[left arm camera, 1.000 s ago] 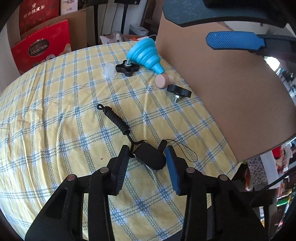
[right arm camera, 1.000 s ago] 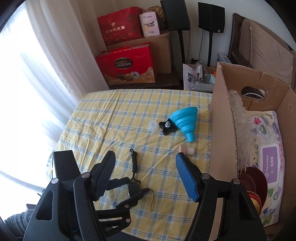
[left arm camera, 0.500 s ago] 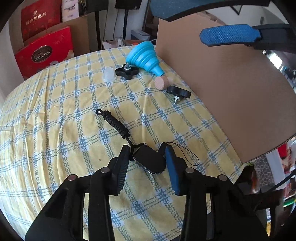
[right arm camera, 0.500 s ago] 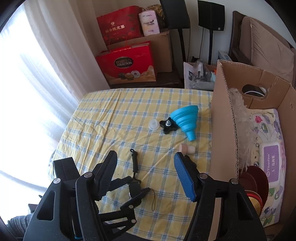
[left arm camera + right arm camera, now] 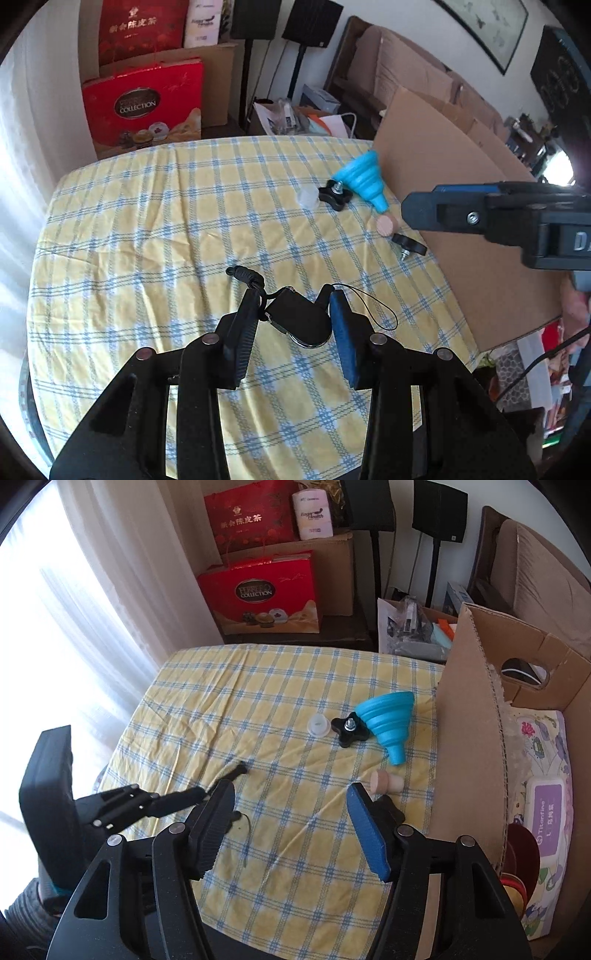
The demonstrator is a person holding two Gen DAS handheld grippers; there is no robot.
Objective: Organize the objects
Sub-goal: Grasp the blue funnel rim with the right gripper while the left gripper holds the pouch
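Observation:
My left gripper (image 5: 293, 310) is shut on a black key fob (image 5: 299, 321) and holds it just above the checked tablecloth (image 5: 147, 240). The fob's braided lanyard (image 5: 245, 275) hangs off its far side, and a thin cord loop (image 5: 376, 310) hangs to the right. In the right wrist view the left gripper (image 5: 177, 797) comes in from the left. My right gripper (image 5: 291, 812) hovers over the cloth with its jaws closing and nothing between them. A wooden cork (image 5: 386, 782) lies just beyond its blue finger (image 5: 365, 823).
A blue funnel (image 5: 388, 716), a black star knob (image 5: 349, 731) and a clear cap (image 5: 318, 725) lie mid-table. A second black knob (image 5: 409, 245) sits by the cardboard box (image 5: 469, 738), which holds a wipes pack (image 5: 546, 812) and red plates (image 5: 521, 853).
The left gripper has risen with the fob, drawing the lanyard off the cloth toward it. The right gripper's jaws have narrowed and it has edged toward the cork.

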